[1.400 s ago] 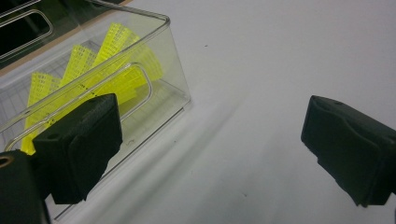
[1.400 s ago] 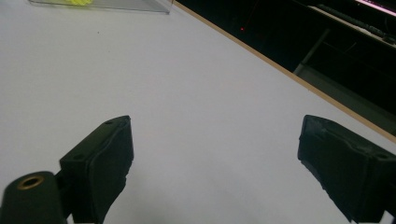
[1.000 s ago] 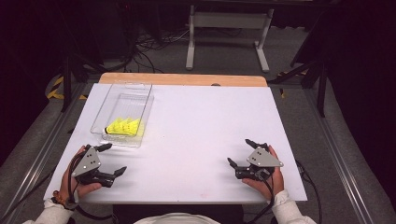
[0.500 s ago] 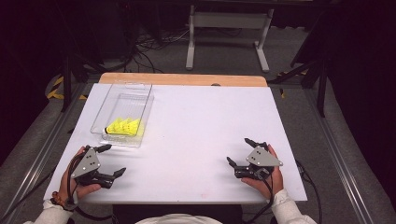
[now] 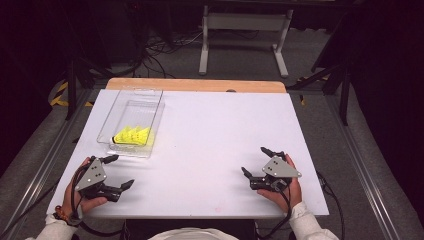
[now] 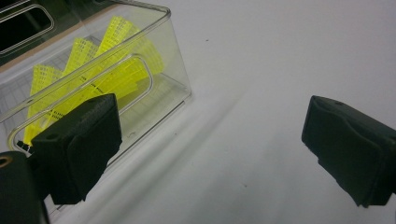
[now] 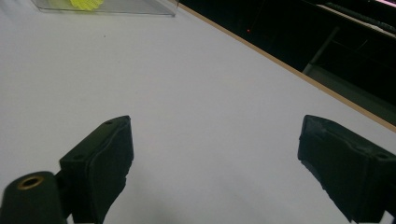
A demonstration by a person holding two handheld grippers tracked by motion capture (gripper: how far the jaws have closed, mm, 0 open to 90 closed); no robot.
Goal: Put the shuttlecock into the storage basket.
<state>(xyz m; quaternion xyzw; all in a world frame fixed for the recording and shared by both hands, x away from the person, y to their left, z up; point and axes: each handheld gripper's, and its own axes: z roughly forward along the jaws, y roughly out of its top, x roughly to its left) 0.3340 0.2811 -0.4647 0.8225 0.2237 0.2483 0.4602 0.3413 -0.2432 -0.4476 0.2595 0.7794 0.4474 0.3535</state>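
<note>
Yellow shuttlecocks (image 5: 132,136) in the clear bin (image 5: 150,150) are best approached from above by the left gripper (image 5: 116,171), held wide open and empty like the right gripper (image 5: 254,161).

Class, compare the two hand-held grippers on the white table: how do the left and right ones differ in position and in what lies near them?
The left gripper rests at the table's near left, just in front of the clear plastic bin holding yellow shuttlecocks; the right gripper rests at the near right on bare white table, far from the bin. In its own view, the left gripper's jaw overlaps the bin's wall; the right gripper's view has the bin far off. Both are held open, empty.
</note>
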